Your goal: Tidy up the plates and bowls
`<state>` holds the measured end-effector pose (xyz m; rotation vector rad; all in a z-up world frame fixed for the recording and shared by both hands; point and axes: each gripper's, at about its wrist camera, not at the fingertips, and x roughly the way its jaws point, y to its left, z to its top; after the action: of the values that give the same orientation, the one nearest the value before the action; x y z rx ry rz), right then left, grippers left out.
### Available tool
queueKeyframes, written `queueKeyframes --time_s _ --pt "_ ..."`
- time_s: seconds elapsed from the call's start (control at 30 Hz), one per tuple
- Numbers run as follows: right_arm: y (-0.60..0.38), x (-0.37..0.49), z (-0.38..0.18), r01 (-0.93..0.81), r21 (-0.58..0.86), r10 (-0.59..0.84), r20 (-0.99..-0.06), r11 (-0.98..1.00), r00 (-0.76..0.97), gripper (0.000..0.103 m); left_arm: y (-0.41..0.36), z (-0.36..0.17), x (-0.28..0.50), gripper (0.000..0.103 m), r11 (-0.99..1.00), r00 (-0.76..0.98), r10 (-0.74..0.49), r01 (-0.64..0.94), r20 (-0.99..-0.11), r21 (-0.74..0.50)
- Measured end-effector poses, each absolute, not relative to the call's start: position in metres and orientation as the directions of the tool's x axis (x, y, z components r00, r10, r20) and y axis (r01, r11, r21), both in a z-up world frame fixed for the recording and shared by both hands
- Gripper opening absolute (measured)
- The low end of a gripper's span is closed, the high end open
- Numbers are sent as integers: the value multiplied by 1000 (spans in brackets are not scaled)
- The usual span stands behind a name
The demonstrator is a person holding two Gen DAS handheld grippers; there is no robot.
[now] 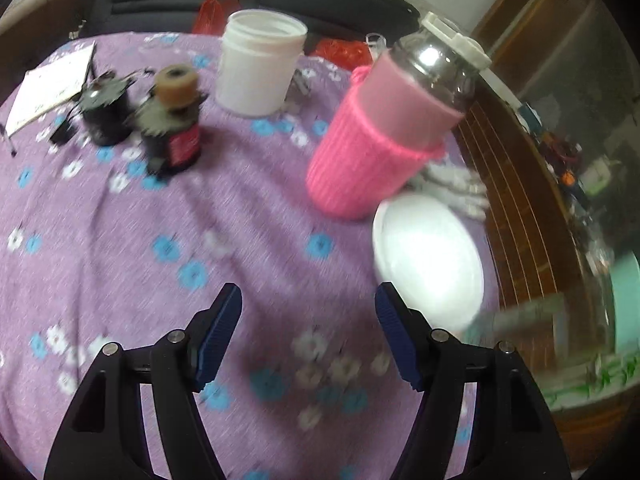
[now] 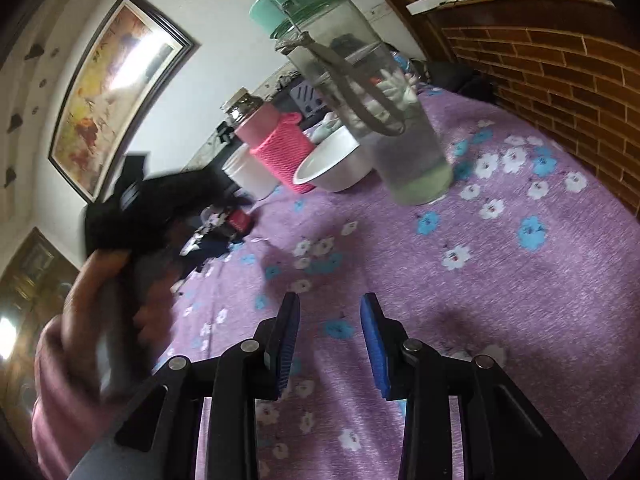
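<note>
A white bowl (image 1: 430,258) sits on the purple flowered cloth (image 1: 120,240), just right of my left gripper (image 1: 308,300), which is open and empty above the cloth. In the right wrist view the same bowl (image 2: 332,164) stands far ahead, between a pink-sleeved flask (image 2: 278,146) and a clear bottle with a green lid (image 2: 360,92). My right gripper (image 2: 330,312) is open and empty, low over the cloth (image 2: 520,280). The left gripper's body and the hand holding it show blurred at the left (image 2: 132,216).
A pink-sleeved flask (image 1: 384,132) stands behind the bowl. A white plastic jar (image 1: 258,64), a small dark bottle with a cork (image 1: 172,120) and a black object (image 1: 104,112) stand further back. A notepad (image 1: 48,84) lies far left. A brick-patterned wall (image 2: 560,80) borders the right.
</note>
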<state>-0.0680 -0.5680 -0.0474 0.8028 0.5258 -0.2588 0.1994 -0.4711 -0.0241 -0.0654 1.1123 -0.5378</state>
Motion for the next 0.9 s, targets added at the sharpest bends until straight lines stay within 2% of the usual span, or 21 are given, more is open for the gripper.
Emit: queueKeyframes --time_s 0.1,0.27,0.53,0.57,0.6,0.63,0.7,0.9 --pt "-571 -67 -50 382 658 26 -520 649 854 35 -496 -33 210 68 883 317 -409 373 -856 -284" --pt "-568 -73 -42 351 658 22 -488 666 873 35 -509 -41 218 68 882 294 -423 352 -857 -314" --pt "-569 -73 -45 342 676 46 -486 653 873 35 -535 -54 220 67 860 258 -447 388 -857 -332" --pt "-569 -74 -44 343 675 44 -486 653 873 35 -538 -58 220 63 857 248 -443 399 -862 -326" --pt "-569 -74 -44 345 673 41 -487 655 872 35 -539 -60 220 47 857 243 -437 404 -866 -319" --pt "-569 -74 -45 348 670 39 -490 655 871 35 -540 -63 220 25 855 234 -434 411 -870 -315" --pt "-569 -74 -45 353 669 36 -494 654 869 35 -541 -64 219 10 843 220 -447 427 -867 -327" --pt "-579 -76 -52 397 675 4 -509 623 861 35 -532 -53 208 8 825 254 -456 479 -853 -299"
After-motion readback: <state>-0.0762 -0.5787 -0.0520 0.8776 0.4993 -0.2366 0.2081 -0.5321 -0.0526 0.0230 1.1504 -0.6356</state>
